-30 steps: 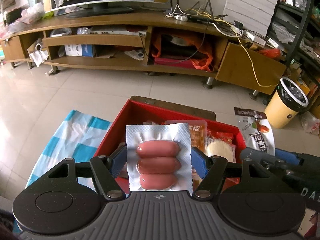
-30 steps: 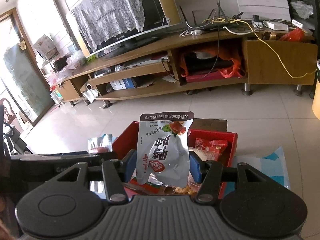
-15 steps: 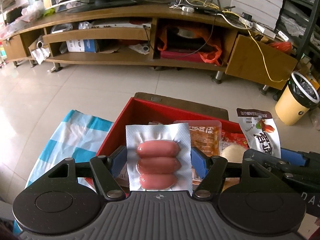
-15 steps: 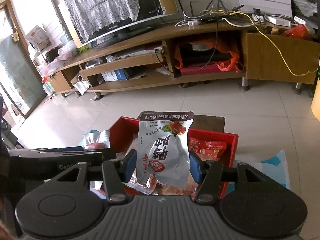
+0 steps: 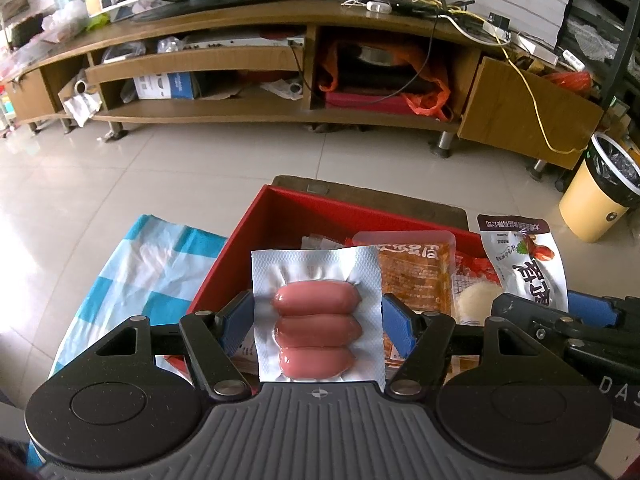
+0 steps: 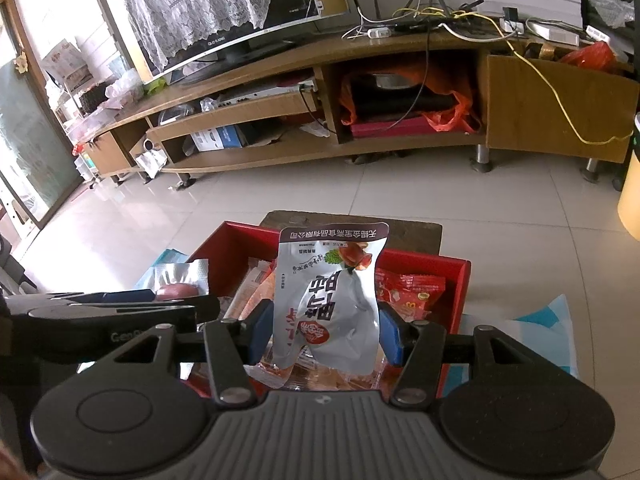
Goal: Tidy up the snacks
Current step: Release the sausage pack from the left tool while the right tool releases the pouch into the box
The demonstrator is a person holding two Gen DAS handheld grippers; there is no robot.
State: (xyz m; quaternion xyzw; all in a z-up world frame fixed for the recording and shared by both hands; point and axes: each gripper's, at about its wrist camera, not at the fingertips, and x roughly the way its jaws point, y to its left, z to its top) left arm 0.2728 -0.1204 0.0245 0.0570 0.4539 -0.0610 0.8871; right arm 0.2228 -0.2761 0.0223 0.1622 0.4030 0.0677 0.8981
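My left gripper (image 5: pixel 318 320) is shut on a clear vacuum pack of three pink sausages (image 5: pixel 317 322), held above the near left part of a red box (image 5: pixel 320 208). My right gripper (image 6: pixel 326 328) is shut on a silver snack pouch (image 6: pixel 330 300) with a dark top band, held over the same red box (image 6: pixel 460 280). The box holds several packets, among them an orange one (image 5: pixel 416 276) and a red one (image 6: pixel 412 292). The pouch also shows in the left wrist view (image 5: pixel 524 260), and the sausage pack in the right wrist view (image 6: pixel 180 282).
The box sits on a small brown table (image 5: pixel 380 196) beside a blue-and-white checked cloth (image 5: pixel 140 272). Beyond lies tiled floor, a long wooden TV stand (image 5: pixel 280 60) and a yellow bin (image 5: pixel 600 200) at the right.
Both grippers have drawn back and tilted down a little over the box; the TV stand sits lower in each view. Both keep hold of their packs.
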